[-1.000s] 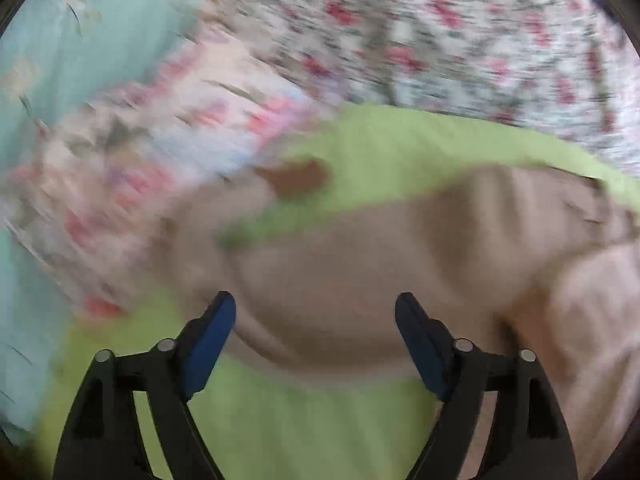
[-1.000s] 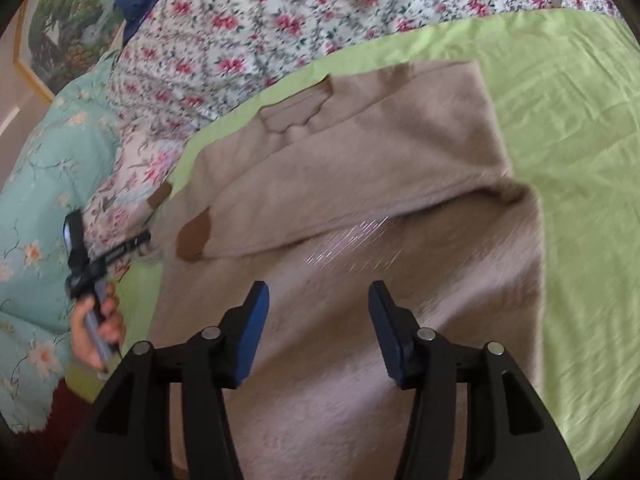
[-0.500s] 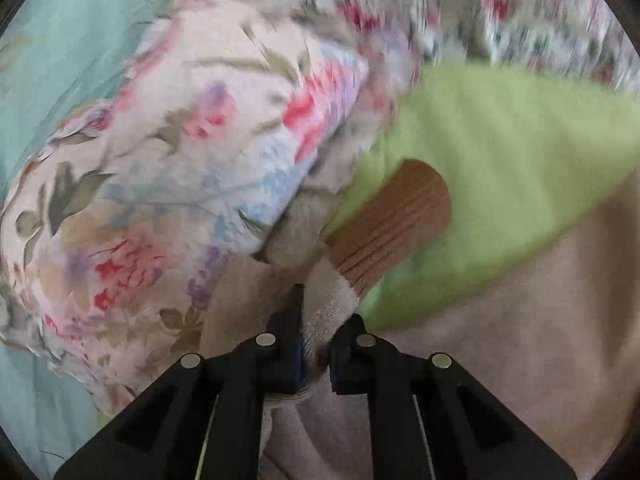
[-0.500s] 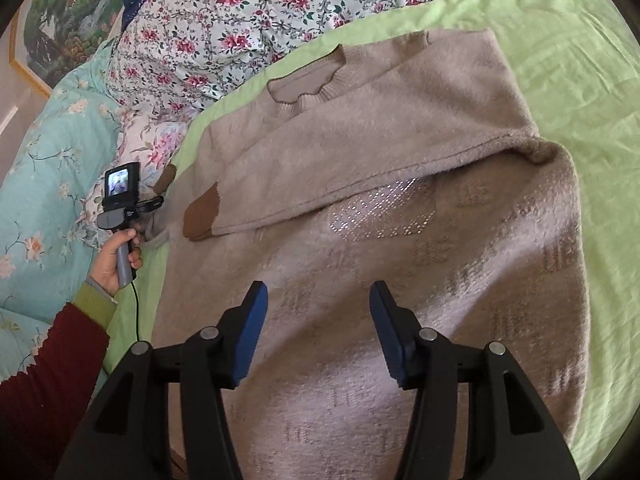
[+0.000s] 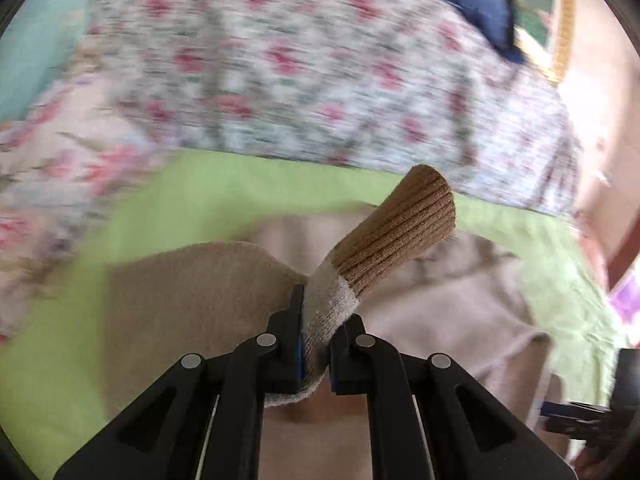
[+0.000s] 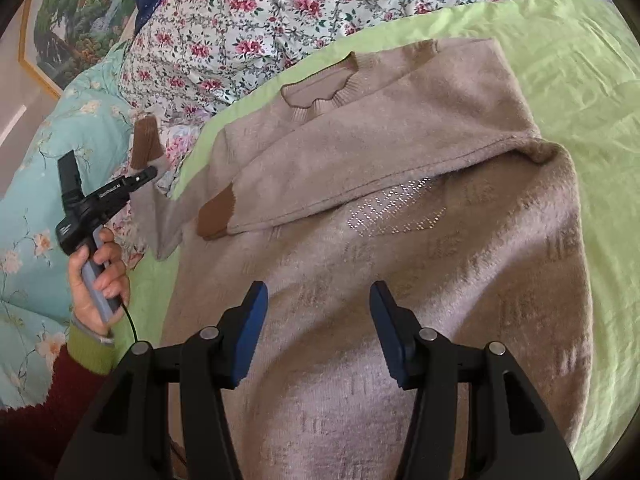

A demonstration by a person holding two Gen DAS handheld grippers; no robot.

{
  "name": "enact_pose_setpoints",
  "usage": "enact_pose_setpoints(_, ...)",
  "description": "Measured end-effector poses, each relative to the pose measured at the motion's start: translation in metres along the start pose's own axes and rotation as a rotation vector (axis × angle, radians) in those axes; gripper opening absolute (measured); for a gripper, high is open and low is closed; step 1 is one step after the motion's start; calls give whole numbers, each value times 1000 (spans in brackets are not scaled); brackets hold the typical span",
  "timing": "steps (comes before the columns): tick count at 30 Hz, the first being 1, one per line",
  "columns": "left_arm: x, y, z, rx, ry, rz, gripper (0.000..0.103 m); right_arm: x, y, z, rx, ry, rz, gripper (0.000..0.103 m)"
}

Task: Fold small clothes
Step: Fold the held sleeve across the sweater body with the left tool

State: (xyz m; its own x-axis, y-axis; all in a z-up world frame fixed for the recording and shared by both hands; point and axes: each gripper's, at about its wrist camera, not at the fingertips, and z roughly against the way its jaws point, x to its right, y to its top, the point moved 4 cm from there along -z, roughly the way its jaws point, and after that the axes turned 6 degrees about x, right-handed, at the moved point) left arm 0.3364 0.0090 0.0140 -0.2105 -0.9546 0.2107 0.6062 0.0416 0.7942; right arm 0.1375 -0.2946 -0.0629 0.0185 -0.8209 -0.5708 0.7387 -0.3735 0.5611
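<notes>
A beige knit sweater (image 6: 400,264) lies on a green sheet (image 6: 580,80), its right sleeve folded across the chest with a brown cuff (image 6: 216,216). My left gripper (image 5: 318,336) is shut on the other sleeve just behind its brown ribbed cuff (image 5: 400,236) and holds it lifted above the sweater body (image 5: 192,300). In the right wrist view that gripper (image 6: 148,174) holds the cuff (image 6: 145,142) at the sweater's left edge. My right gripper (image 6: 316,312) is open and empty over the sweater's lower body.
A floral duvet (image 6: 260,20) is bunched along the far side. A teal floral blanket (image 6: 28,208) lies at the left. A framed picture (image 6: 68,28) hangs on the wall. The green sheet extends to the right.
My left gripper moved to the sleeve end, shut on it beside the floral pillow, then lifted it and swung right over the sweater. My right gripper stayed open and almost still.
</notes>
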Motion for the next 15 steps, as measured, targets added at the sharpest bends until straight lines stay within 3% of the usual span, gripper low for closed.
enact_pose_setpoints(7, 109, -37, -52, -84, -116, -101, 7, 20, 2, 16, 33, -26, -33, 54)
enact_pose_setpoints(11, 136, -57, -88, -143, -137, -126, 9, 32, 5, 22, 53, -37, -59, 54)
enact_pose_setpoints(13, 140, -67, -105, -189, -131, -141, 17, 34, 7, 23, 56, -39, -67, 54)
enact_pose_setpoints(15, 142, -76, -112, -220, -135, -152, 33, 35, 9, 24, 62, -38, -72, 54)
